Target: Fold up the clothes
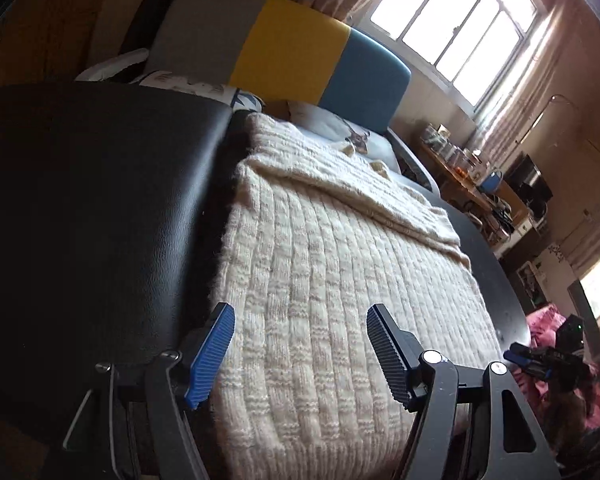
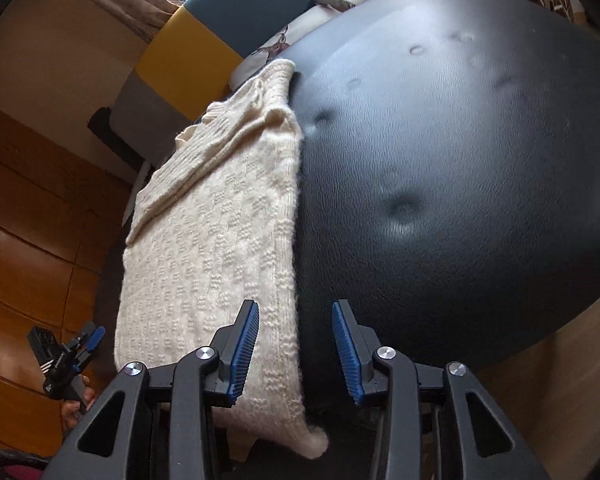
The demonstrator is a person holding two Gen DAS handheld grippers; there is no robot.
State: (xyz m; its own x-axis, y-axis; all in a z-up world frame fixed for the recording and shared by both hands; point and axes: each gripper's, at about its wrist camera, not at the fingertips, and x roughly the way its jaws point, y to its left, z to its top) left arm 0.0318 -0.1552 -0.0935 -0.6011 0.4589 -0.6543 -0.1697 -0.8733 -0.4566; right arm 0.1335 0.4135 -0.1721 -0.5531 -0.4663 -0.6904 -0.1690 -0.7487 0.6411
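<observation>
A cream knitted sweater (image 1: 332, 264) lies folded on a black padded worktop (image 1: 100, 208), its long body running from the near edge toward the far end, with a sleeve folded across its far part. In the right wrist view the sweater (image 2: 212, 248) covers the left part of the worktop (image 2: 460, 160), whose leather-like surface shows several button dimples.

The left gripper (image 1: 300, 356) hovers over the sweater's near end, jaws wide apart and holding nothing. The right gripper (image 2: 296, 354) sits at the sweater's near right edge, jaws open partway and empty, one blue ribbed finger over the knit, the other over the bare worktop.

Beyond the worktop stand a bed headboard (image 1: 300, 56) in grey, yellow and blue panels and a bright window (image 1: 456, 24). No readable writing or brand shows on the sweater.
</observation>
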